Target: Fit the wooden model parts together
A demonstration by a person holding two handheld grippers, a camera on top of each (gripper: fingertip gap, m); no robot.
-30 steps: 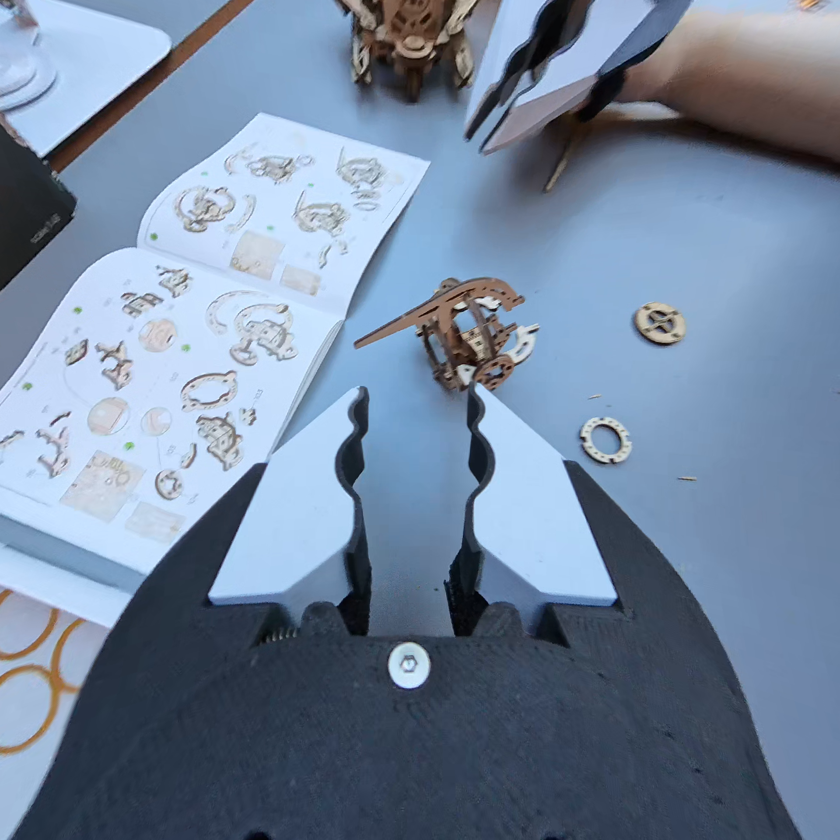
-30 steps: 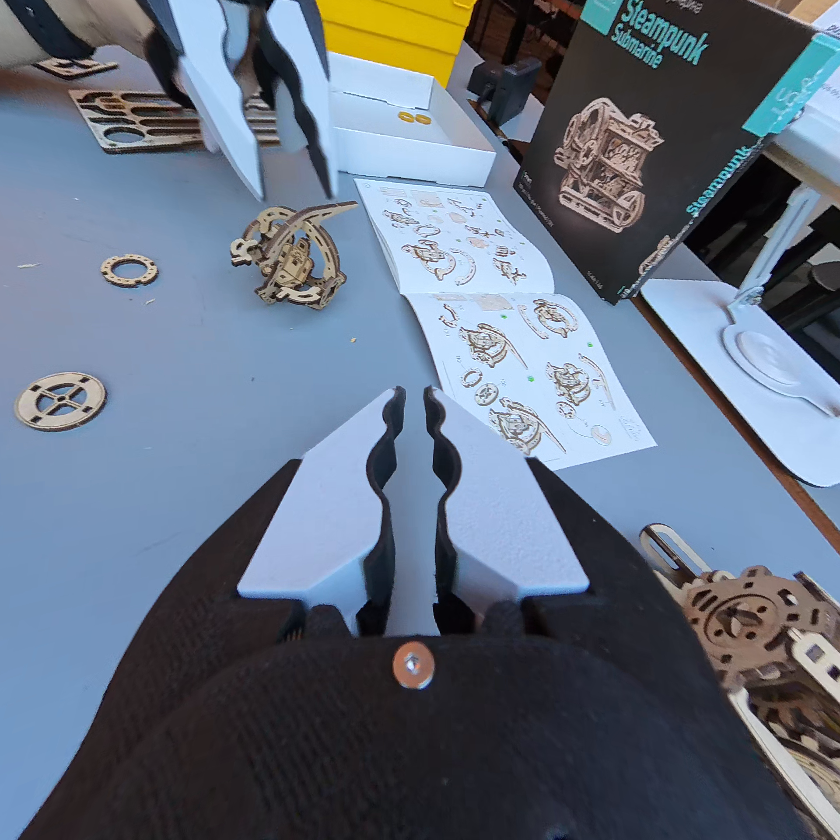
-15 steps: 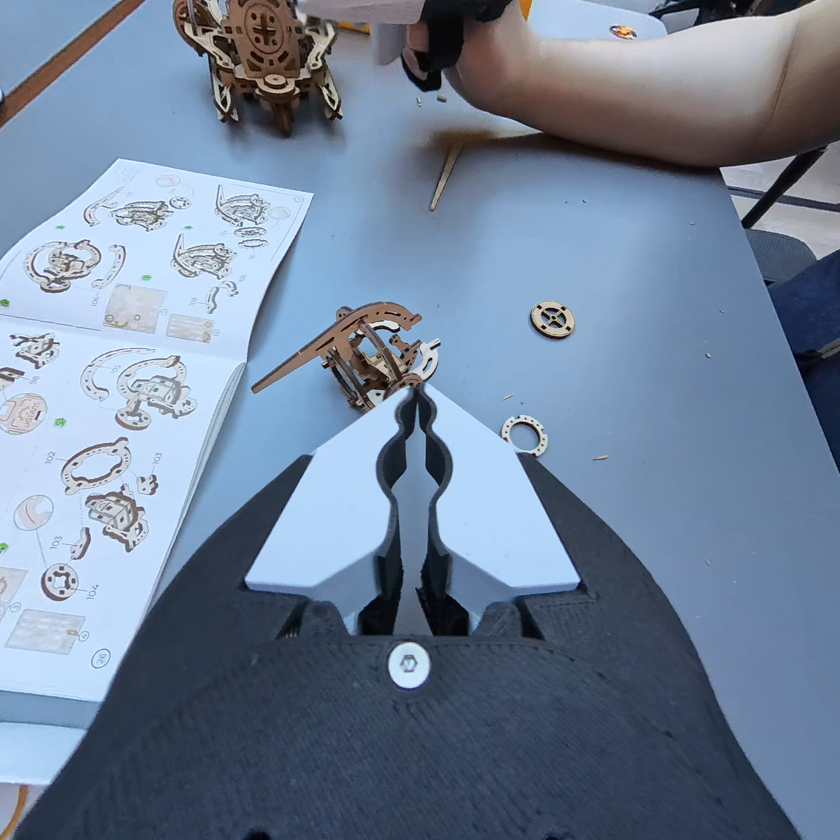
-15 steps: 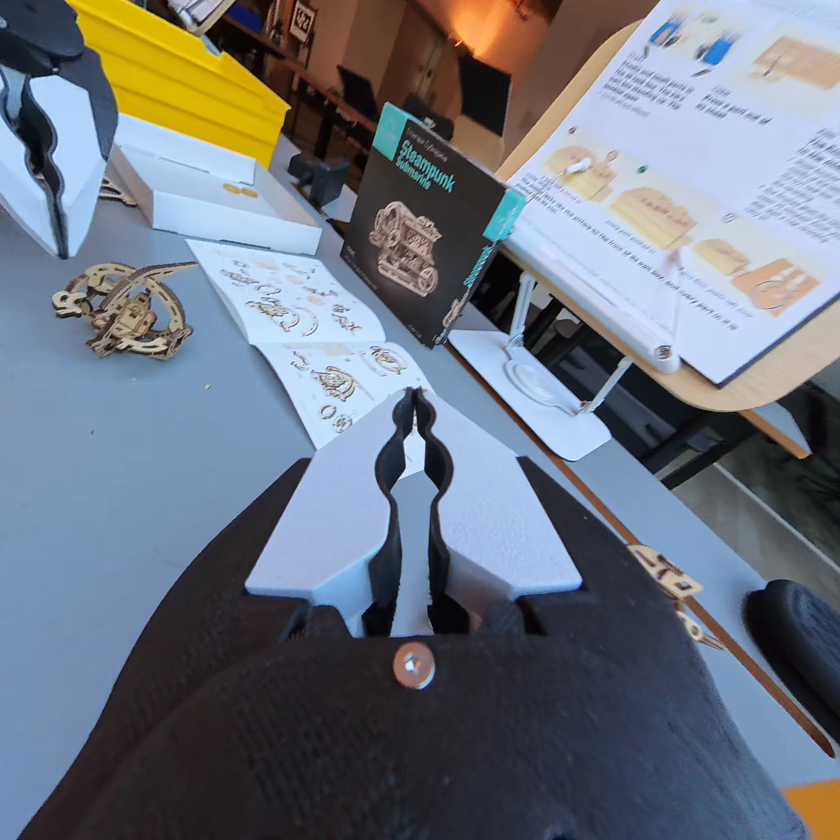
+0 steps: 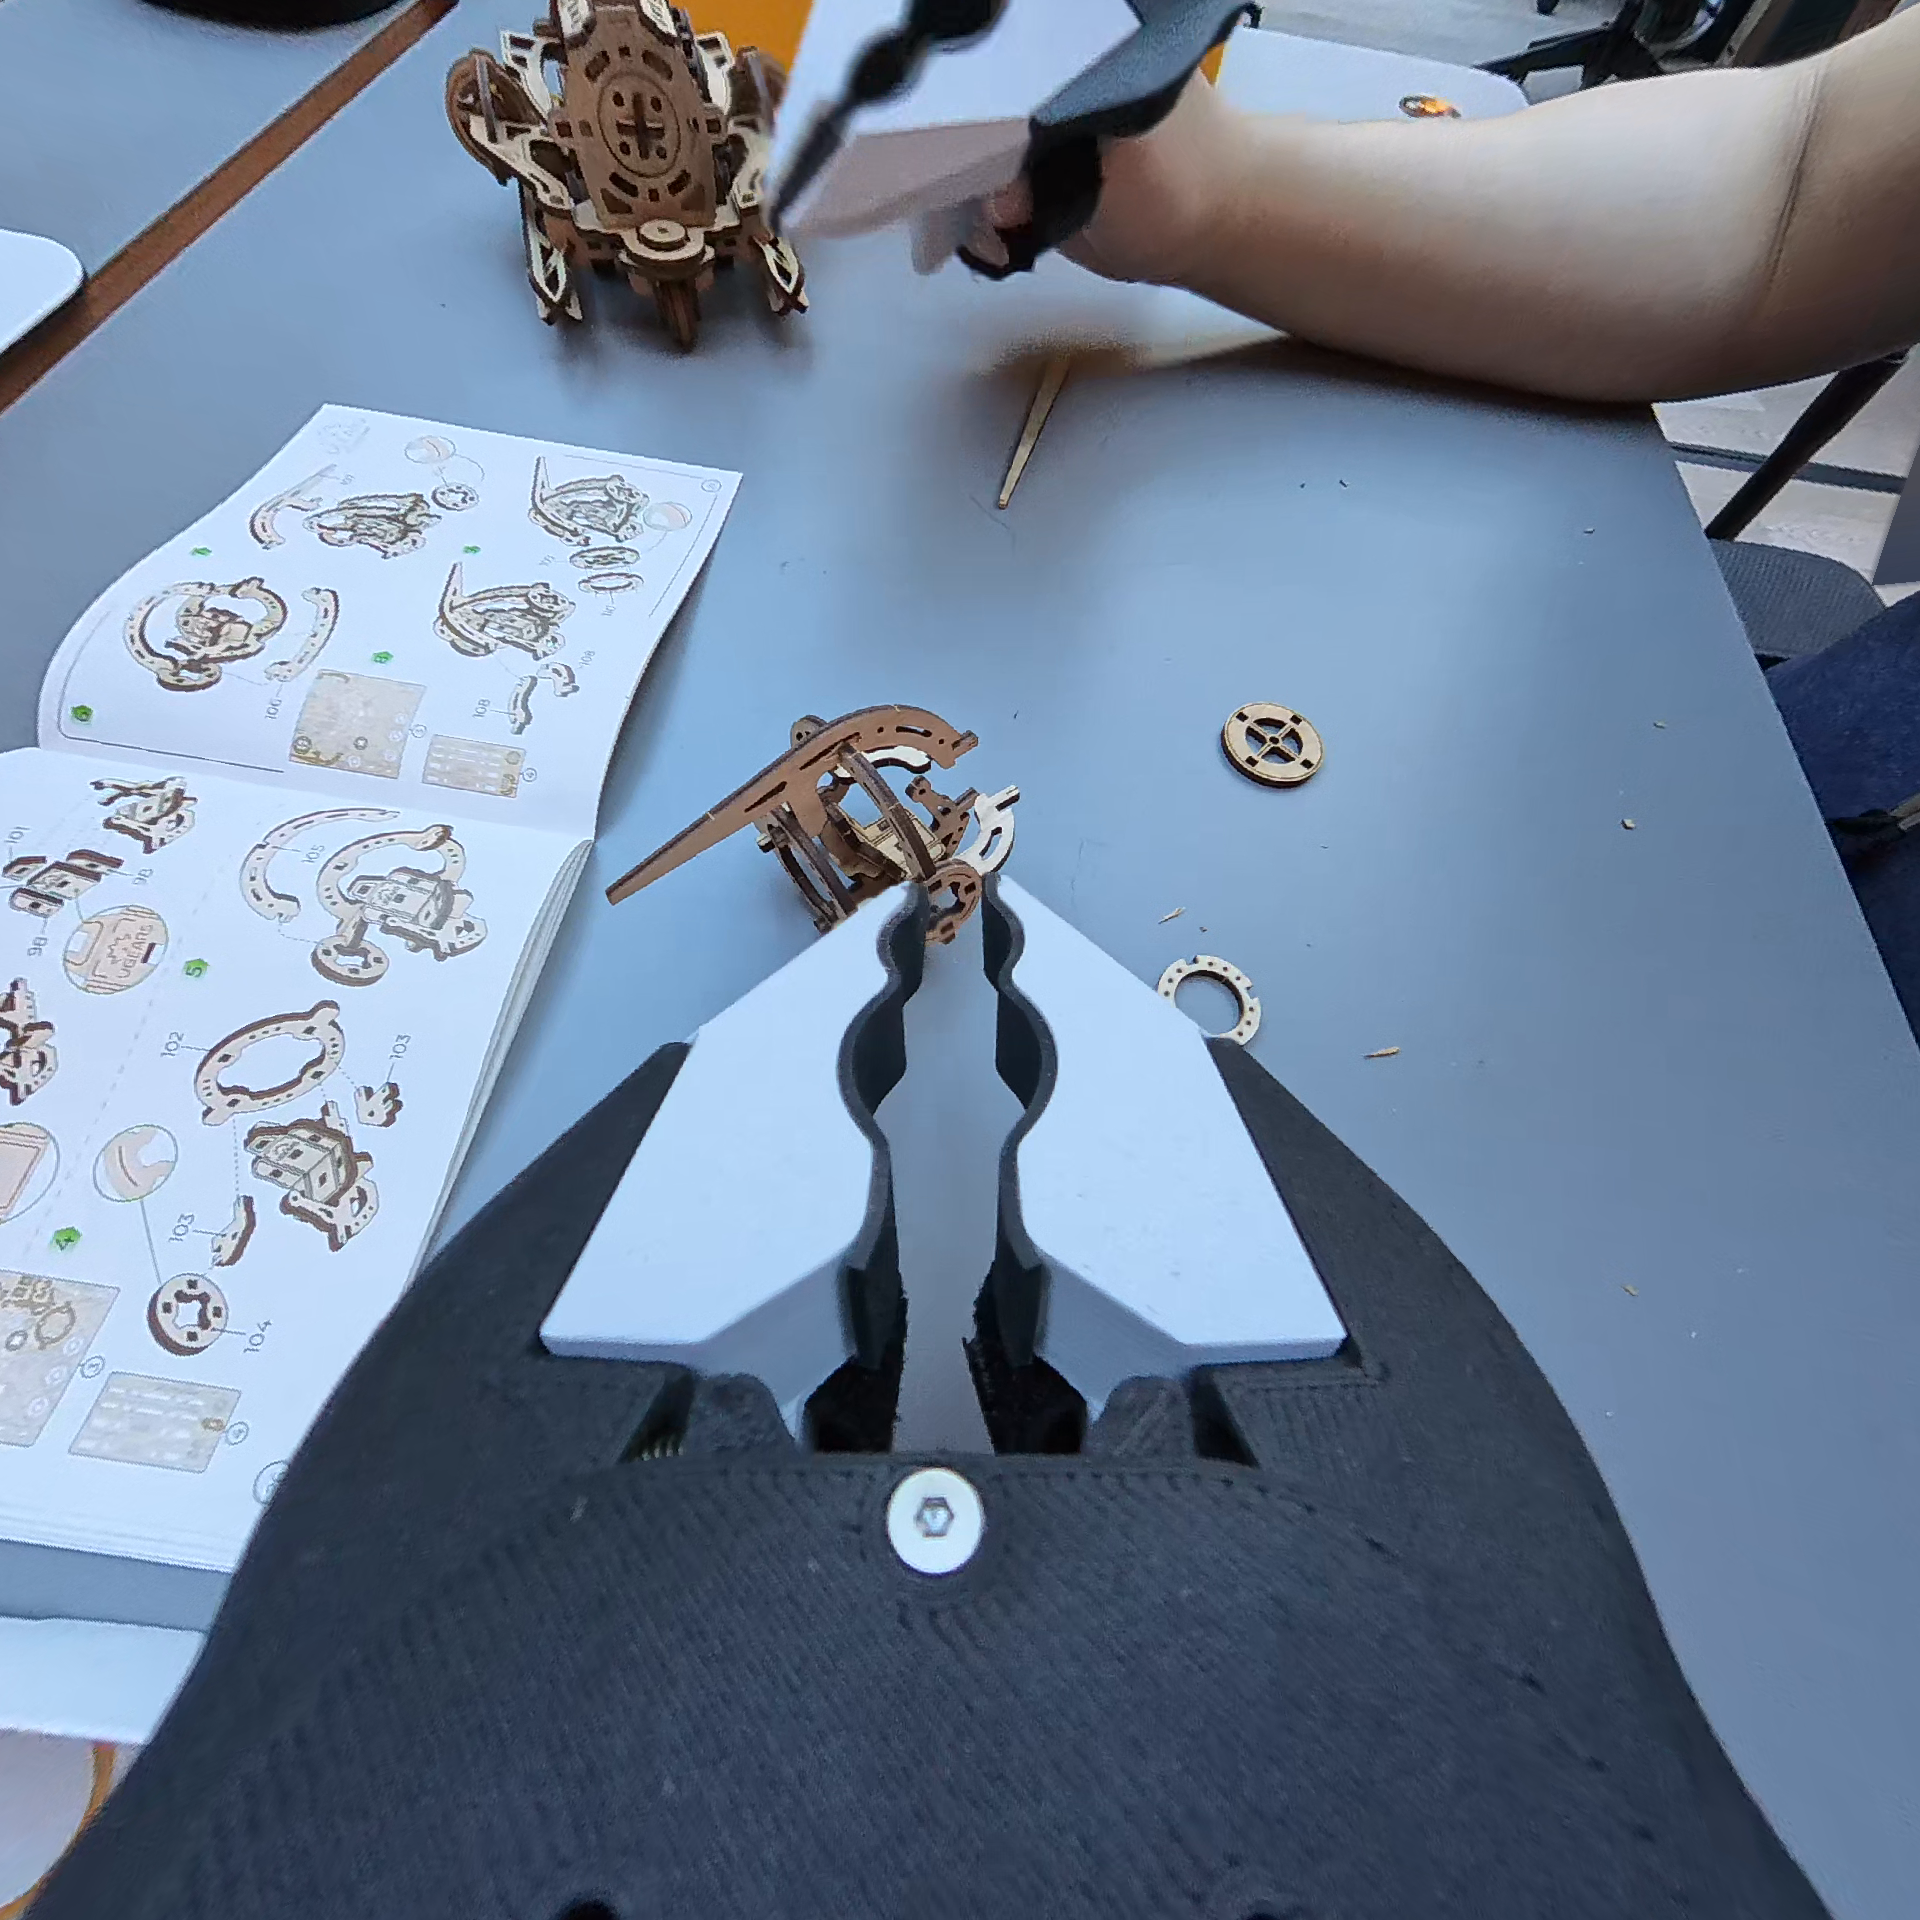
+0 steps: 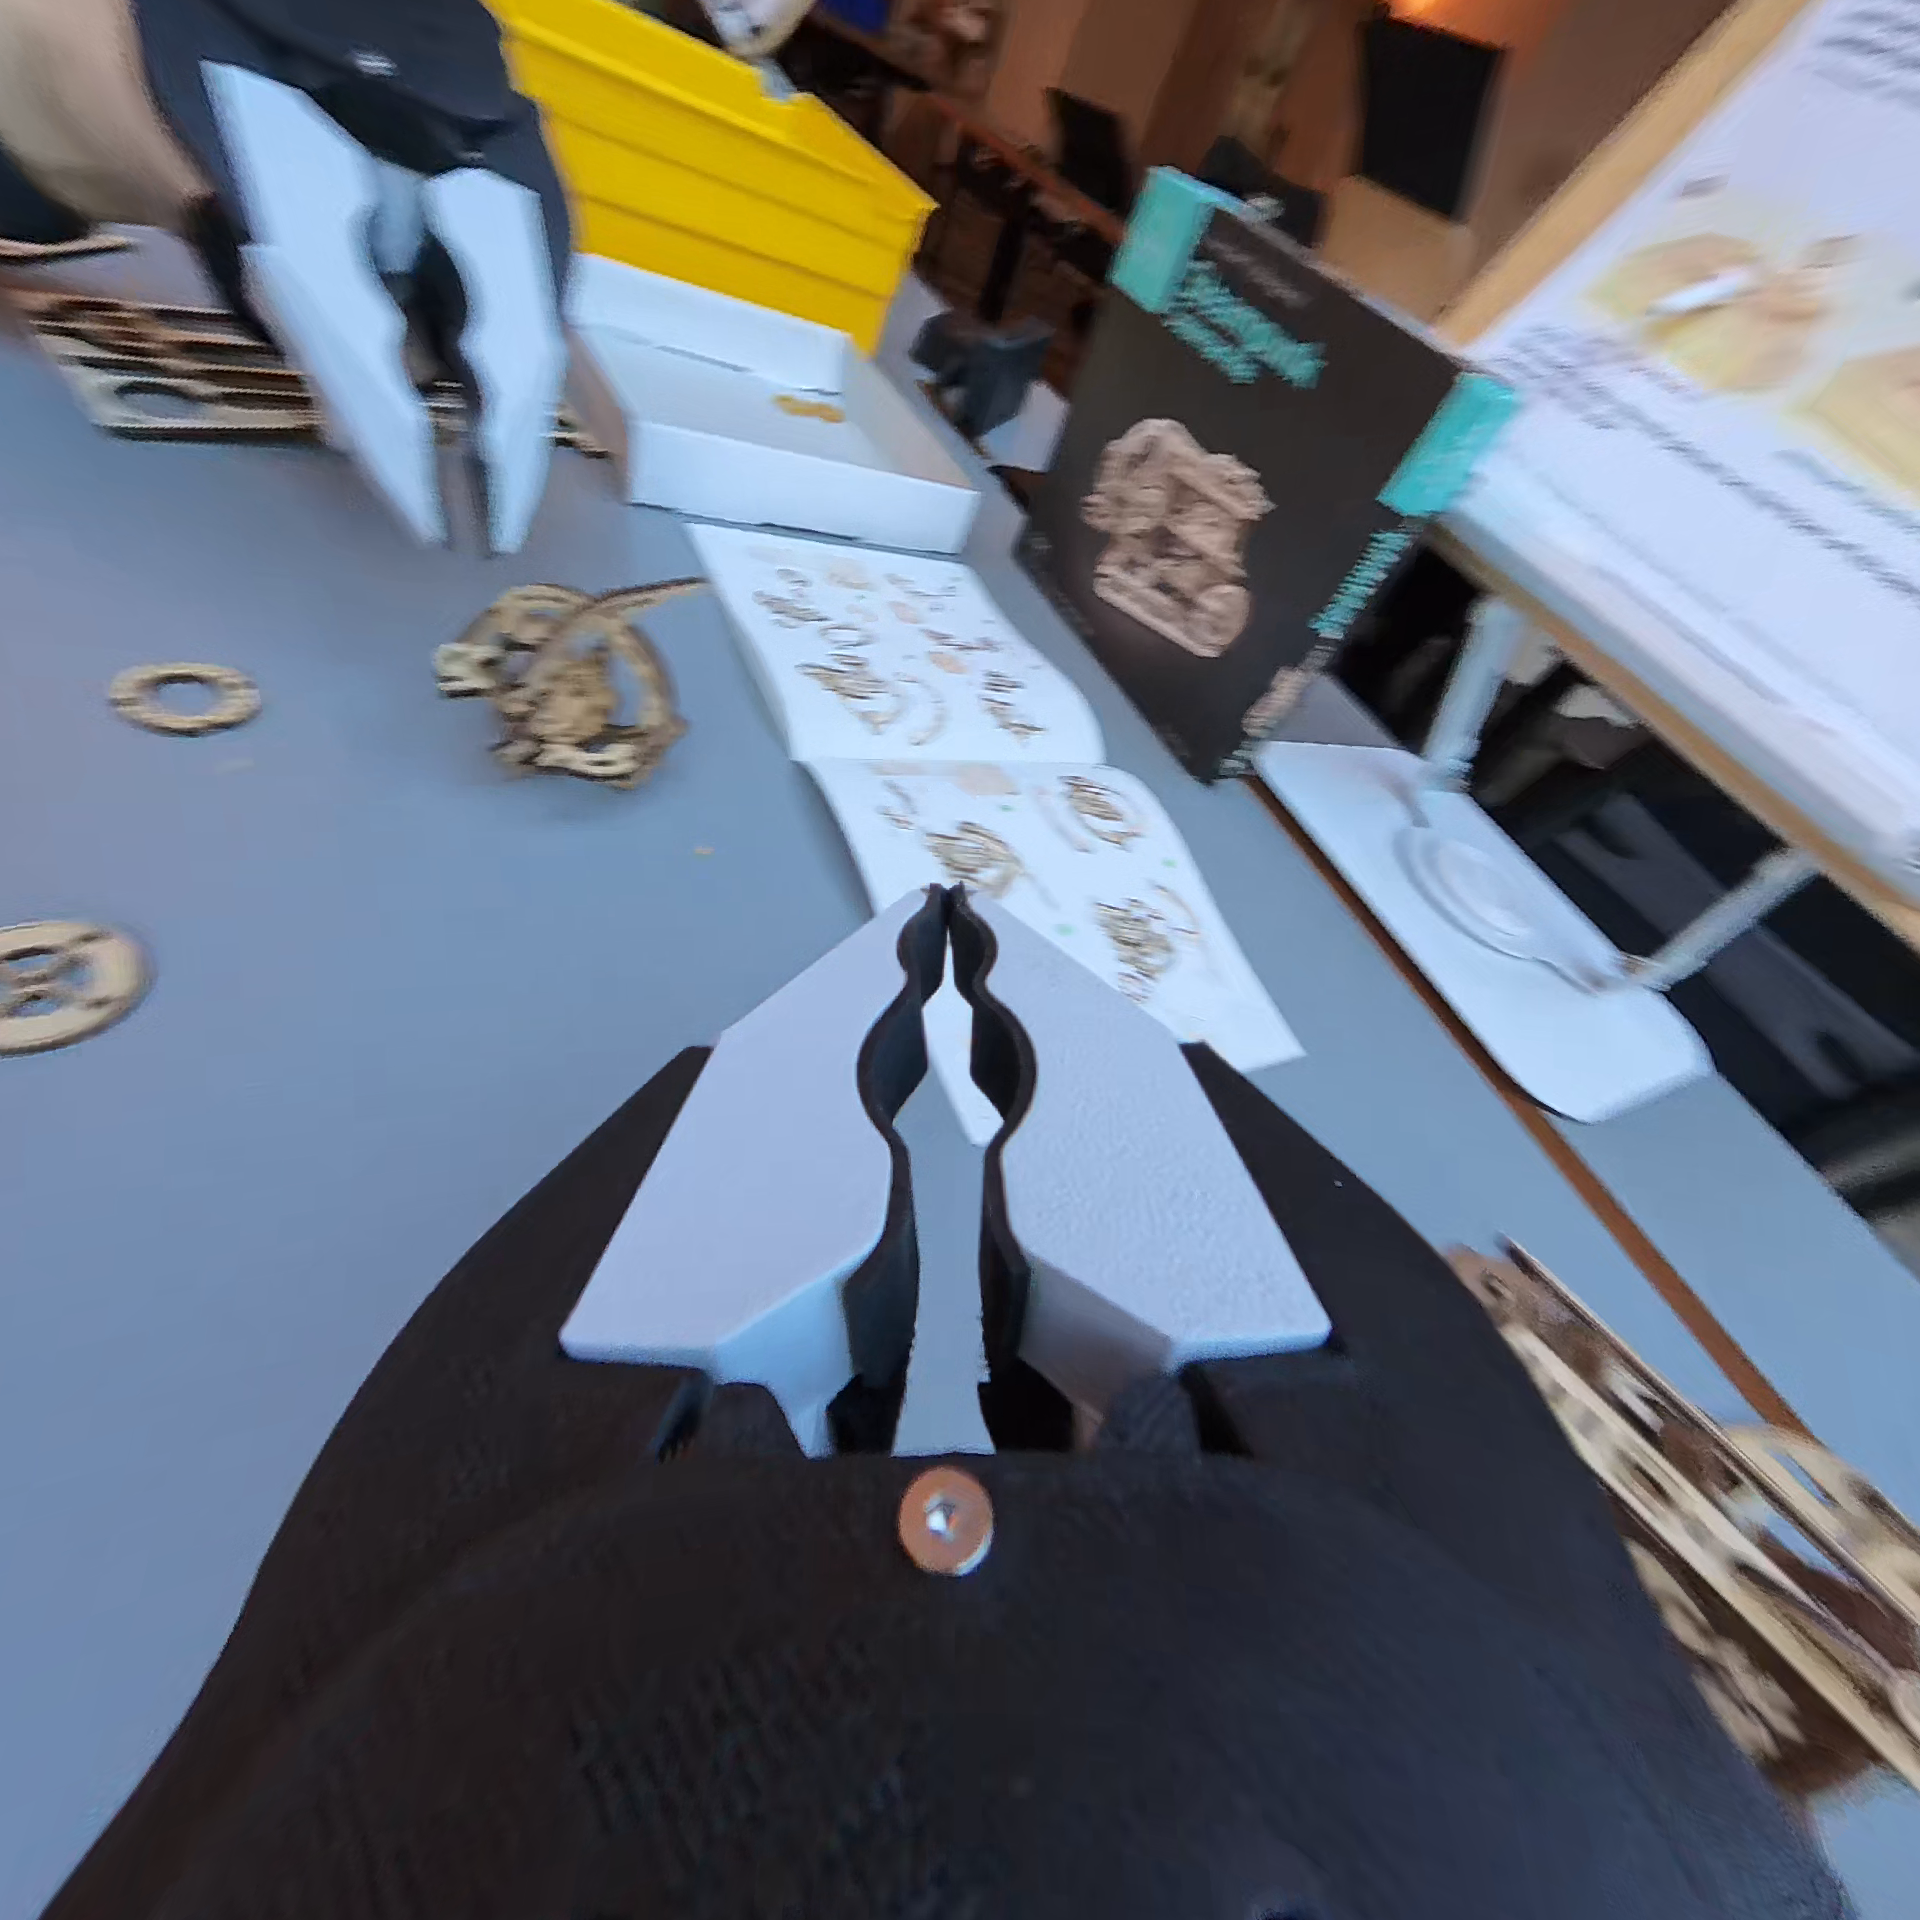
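Observation:
A small wooden sub-assembly (image 5: 873, 821) with curved arcs and a long pointed arm lies on the grey table (image 5: 1351, 1143). My left gripper (image 5: 954, 902) hovers just above its near end with the jaws a narrow gap apart and nothing held. The right wrist view shows it over the sub-assembly (image 6: 566, 686), with the left gripper (image 6: 473, 535) clear of the wood. My right gripper (image 6: 948, 896) is shut and empty, above the booklet's edge; in the left wrist view the right gripper (image 5: 790, 208) is blurred beside the large wooden model (image 5: 634, 156).
A loose ring (image 5: 1208, 997), a spoked wheel (image 5: 1272, 745) and a thin stick (image 5: 1029, 431) lie on the table. An open instruction booklet (image 5: 312, 831) is on the left. A black box (image 6: 1226, 561), white tray (image 6: 790, 457), yellow bin (image 6: 707, 197) and a person's forearm (image 5: 1507, 229) border the table. Some 15 centimetres of space lies between my two pairs of fingers. My left tips are roughly 12 centimetres from the spoked wheel (image 5: 1272, 745). It is also in sight in the right wrist view (image 6: 40, 965).
My left gripper went from open to shut, then parted slightly, staying near the sub-assembly. My right gripper, shut, swung away and now back toward the table; its view is blurred.

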